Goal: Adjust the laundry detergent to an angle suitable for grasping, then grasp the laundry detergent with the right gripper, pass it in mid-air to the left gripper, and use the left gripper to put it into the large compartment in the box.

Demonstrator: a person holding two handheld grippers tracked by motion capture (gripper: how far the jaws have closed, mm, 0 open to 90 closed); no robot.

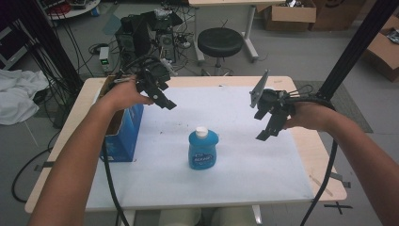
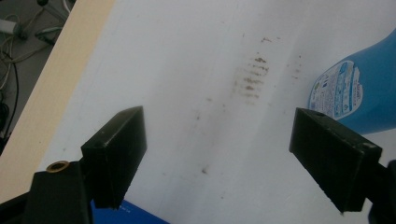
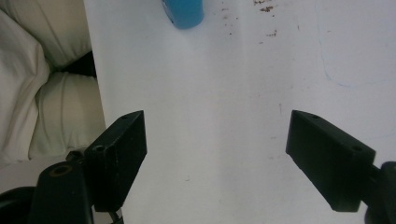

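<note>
- Between the two grippers, a blue soap bottle (image 1: 203,149) stands upright on the white mat (image 1: 235,183).
- Left gripper (image 1: 165,101): jaws apart, empty.
- Right gripper (image 1: 269,132): jaws apart, empty.

blue bottle (image 1: 203,150), white cap (image 1: 202,131)

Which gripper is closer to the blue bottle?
Left, slightly. The left gripper hovers up-left of the blue bottle; the right gripper hangs farther off to its right. Both open.
</note>
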